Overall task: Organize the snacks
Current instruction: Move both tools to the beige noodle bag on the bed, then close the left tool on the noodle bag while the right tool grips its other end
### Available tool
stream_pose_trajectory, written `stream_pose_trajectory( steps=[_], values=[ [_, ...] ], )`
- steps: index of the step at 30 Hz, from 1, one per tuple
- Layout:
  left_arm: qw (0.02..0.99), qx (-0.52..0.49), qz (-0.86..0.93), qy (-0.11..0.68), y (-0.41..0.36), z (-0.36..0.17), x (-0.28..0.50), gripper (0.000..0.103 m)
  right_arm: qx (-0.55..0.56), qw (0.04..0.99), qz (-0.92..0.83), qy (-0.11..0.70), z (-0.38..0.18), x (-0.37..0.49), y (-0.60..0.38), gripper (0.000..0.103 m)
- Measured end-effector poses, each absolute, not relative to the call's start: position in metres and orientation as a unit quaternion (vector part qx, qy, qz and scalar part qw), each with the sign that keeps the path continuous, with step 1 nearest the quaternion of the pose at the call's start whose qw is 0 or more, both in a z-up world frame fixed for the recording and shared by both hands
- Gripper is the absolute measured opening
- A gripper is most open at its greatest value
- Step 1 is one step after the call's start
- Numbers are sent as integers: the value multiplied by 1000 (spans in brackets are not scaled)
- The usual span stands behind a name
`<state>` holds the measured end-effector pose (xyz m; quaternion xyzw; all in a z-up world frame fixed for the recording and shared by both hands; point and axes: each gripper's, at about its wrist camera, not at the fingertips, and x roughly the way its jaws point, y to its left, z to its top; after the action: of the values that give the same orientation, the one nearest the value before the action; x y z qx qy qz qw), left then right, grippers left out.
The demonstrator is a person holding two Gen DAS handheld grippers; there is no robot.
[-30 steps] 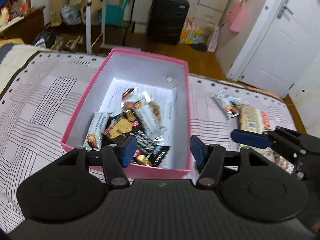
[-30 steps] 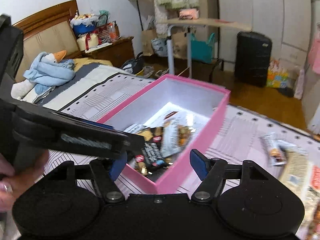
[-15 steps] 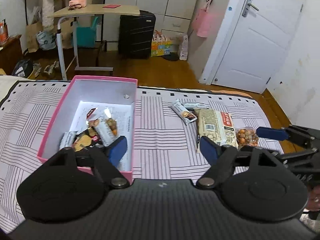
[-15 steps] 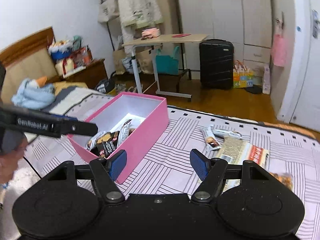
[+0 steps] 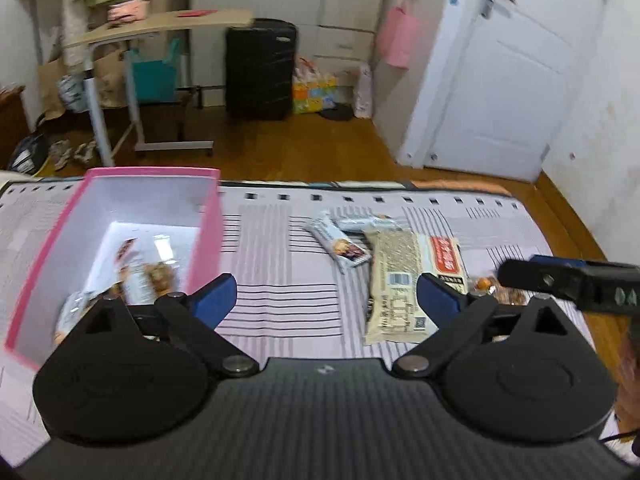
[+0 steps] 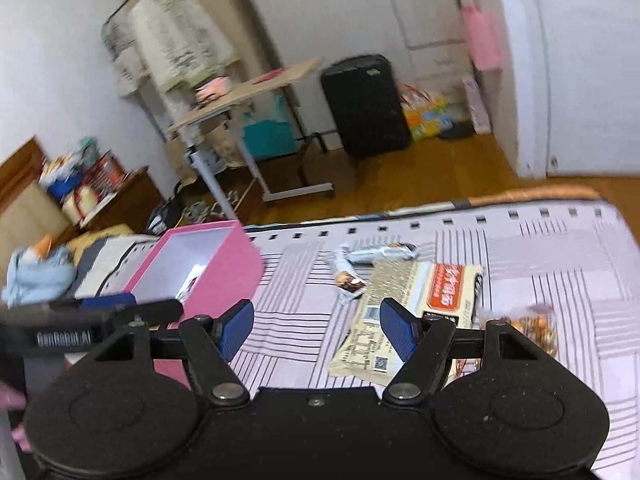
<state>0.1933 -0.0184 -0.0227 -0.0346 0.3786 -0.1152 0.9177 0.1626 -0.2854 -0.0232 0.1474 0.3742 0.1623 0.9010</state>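
Observation:
A pink box point(image 5: 208, 232) point(image 6: 236, 264) with several snack packs inside sits at the left on the striped bed cover. Right of it lie a large beige cracker pack point(image 5: 404, 280) point(image 6: 416, 300), two small silver bars point(image 5: 340, 242) point(image 6: 372, 258) and a clear bag of orange nuts point(image 6: 536, 330) point(image 5: 490, 286). My left gripper point(image 5: 326, 300) is open and empty, above the cover between the box and the cracker pack. My right gripper point(image 6: 316, 328) is open and empty, just in front of the cracker pack. Each gripper shows at the edge of the other's view.
The bed's far edge point(image 5: 320, 184) borders a wooden floor. Beyond stand a rolling side table point(image 5: 152, 32), a black suitcase point(image 5: 260, 68) and a white door point(image 5: 508, 72). A blue plush toy point(image 6: 36, 272) lies far left on the bed.
Both grippers have swung right, away from the pink box and toward the loose snacks. Both stayed open and empty.

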Motion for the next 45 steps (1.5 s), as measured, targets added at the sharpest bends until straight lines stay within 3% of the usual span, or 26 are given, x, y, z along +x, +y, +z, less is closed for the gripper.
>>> stream_pose_trajectory(
  steps=[5,16,33,34,36,38,41,45],
  values=[
    [902,-32,-142,405,-46,-49,215,96,194,906,161,340,-57,171,-310,74],
    [880,-122,-176,424,-54,-115,248,94,249,874,118,400,-111,196,-325,74],
    [876,-143,-192,418,-66,-173,282,93,197,860,59,468,-160,215,-316,73],
    [875,-142,-194,420,-68,-175,284,92,186,861,55,470,-160,214,-313,74],
    [874,-139,-195,424,-73,-179,286,72,160,864,57,475,-162,210,-306,74],
    [866,-134,-195,440,-79,-187,291,60,128,864,71,481,-168,207,-299,76],
    [856,-166,-208,442,-82,-194,298,54,79,868,88,482,-170,208,-287,85],
    [858,-151,-217,441,-90,-196,301,53,10,871,106,480,-178,209,-271,92]
  ],
)
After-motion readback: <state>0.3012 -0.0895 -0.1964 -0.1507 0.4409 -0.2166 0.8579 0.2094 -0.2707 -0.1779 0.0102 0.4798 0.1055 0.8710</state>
